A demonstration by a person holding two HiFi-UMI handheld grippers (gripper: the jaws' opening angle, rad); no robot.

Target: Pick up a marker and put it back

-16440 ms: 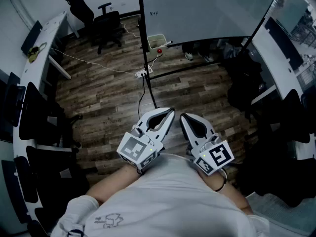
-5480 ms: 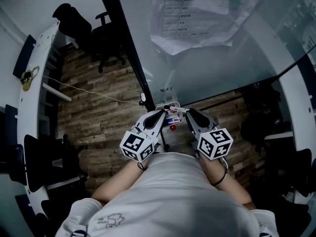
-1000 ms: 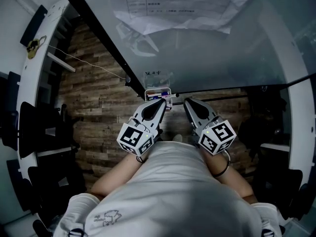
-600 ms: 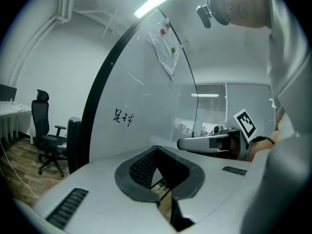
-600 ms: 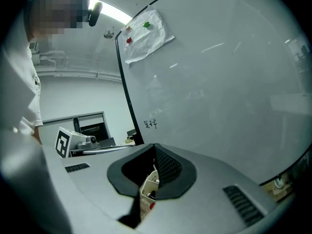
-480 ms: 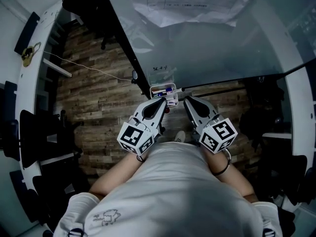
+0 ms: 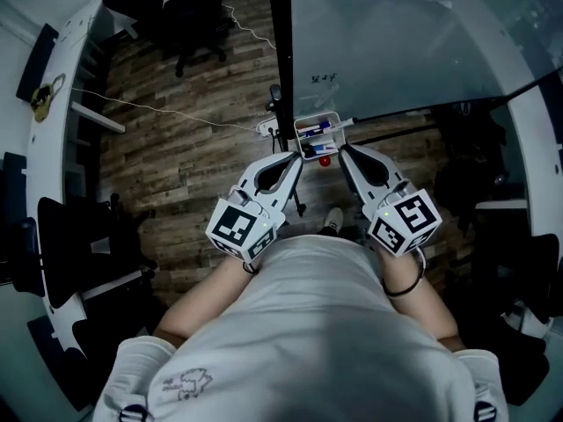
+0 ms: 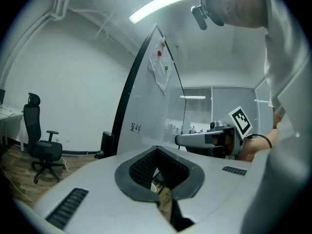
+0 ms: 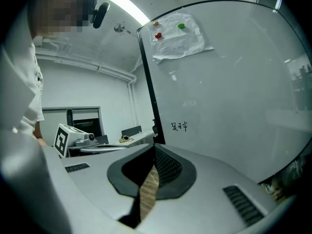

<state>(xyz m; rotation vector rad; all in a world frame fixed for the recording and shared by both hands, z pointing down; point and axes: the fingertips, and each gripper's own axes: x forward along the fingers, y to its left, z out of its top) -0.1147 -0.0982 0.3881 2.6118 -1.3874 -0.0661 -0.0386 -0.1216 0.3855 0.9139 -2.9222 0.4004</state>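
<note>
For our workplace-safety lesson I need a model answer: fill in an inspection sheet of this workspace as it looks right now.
Surface: whiteboard in a black frame, standing on a wooden floor.
Job's things: markers lying in a white tray at the board's lower edge.
Clutter: small red round thing just below the tray; paper sheet on the board.
Grippers: left gripper and right gripper near the tray, jaws together, nothing held.
Cables: white cable across the floor.
Surroundings: office chair; white desk.
</note>
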